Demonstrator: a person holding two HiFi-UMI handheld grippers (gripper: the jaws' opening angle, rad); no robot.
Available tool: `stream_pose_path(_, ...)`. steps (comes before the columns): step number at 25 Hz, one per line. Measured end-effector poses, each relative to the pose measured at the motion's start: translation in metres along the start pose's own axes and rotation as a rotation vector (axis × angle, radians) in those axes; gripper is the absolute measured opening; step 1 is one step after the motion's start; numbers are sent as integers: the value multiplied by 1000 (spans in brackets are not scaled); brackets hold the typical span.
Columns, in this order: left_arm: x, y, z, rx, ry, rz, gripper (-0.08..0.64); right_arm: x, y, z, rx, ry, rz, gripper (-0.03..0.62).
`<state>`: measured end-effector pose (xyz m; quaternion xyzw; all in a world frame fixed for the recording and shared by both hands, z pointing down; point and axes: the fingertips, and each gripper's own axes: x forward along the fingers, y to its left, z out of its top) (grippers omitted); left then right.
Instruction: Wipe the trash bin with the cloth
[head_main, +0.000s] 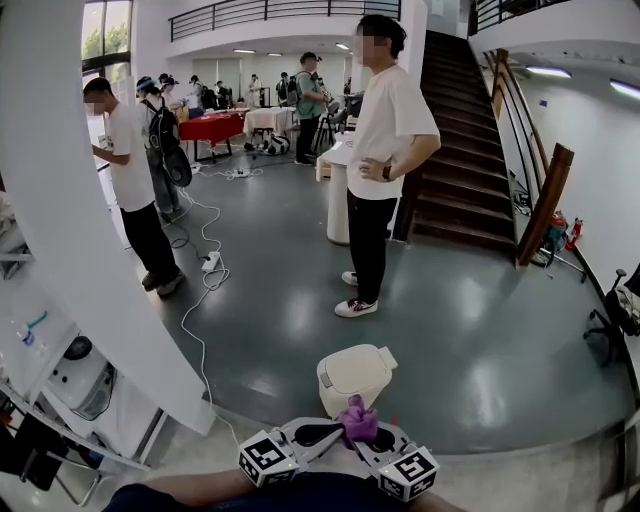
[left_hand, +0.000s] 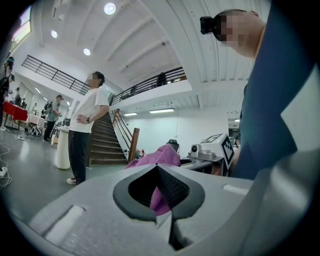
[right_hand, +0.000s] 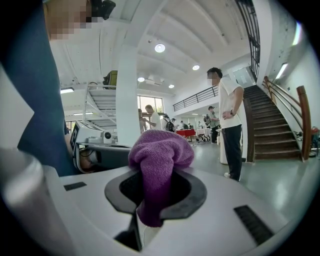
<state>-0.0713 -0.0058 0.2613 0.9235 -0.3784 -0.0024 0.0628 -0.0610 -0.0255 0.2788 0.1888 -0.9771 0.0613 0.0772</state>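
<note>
**Cloth pinched by both claws, bin straight ahead and below**

The left gripper (left_hand: 159, 194) has its jaws closed, with a fold of the purple cloth (left_hand: 159, 156) caught in the gap between them. The right gripper (right_hand: 156, 194) is closed as well, and the rest of the cloth bulges up out of its jaws in a thick wad. In the head view the two grippers meet tip to tip over the person's lap, the cloth bunched between them.

The bin (head_main: 352, 372) stands upright on the grey floor (head_main: 470, 340), lid (head_main: 355, 362) down. It is directly ahead of the cloth and lower, near but not touching. Its longer side runs left to right, and a lid tab sticks out at its right end. Neither gripper view shows the bin; both look level across the hall, so the claws would probably have to tip down and forward to reach the lid. The bin sits about centred between them, so neither arm looks clearly nearer.
</note>
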Motion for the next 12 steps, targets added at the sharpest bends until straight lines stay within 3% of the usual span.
stream_pose_path(12,7,4,5,0,0,-4,-12,2,-11,0,-2,0,-3,77)
